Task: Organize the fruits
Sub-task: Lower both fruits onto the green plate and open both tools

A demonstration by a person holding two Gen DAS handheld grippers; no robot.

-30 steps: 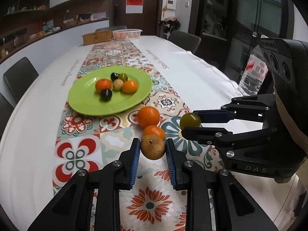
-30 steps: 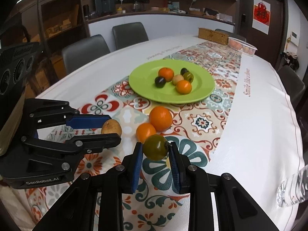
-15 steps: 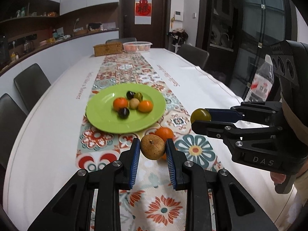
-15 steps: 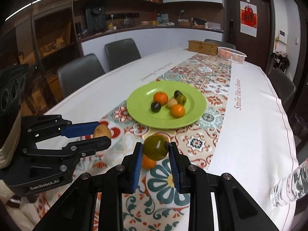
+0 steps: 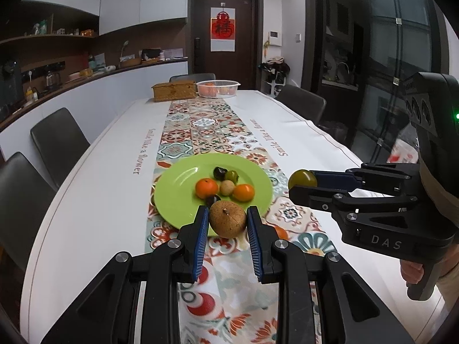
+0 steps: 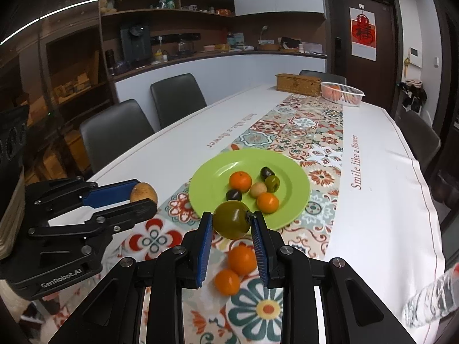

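Note:
My left gripper (image 5: 227,220) is shut on a round brown fruit (image 5: 227,219) and holds it in the air over the near rim of the green plate (image 5: 178,189). My right gripper (image 6: 231,223) is shut on an olive-green fruit (image 6: 231,223), held above the table near the plate's front edge (image 6: 206,192). The plate holds two oranges, two dark fruits, a beige one and a green one. Two oranges (image 6: 241,259) lie on the patterned runner below the right gripper. Each gripper shows in the other's view: the right (image 5: 303,185), the left (image 6: 143,197).
A white basket (image 5: 218,88) and a wooden box (image 5: 174,90) stand at the table's far end. Grey chairs (image 5: 57,140) line both sides. A clear plastic bottle (image 6: 430,298) stands at the right table edge. The runner (image 5: 212,132) goes down the table's middle.
Both grippers have lifted their fruits off the runner and risen toward the plate. The two oranges on the runner stayed where they were.

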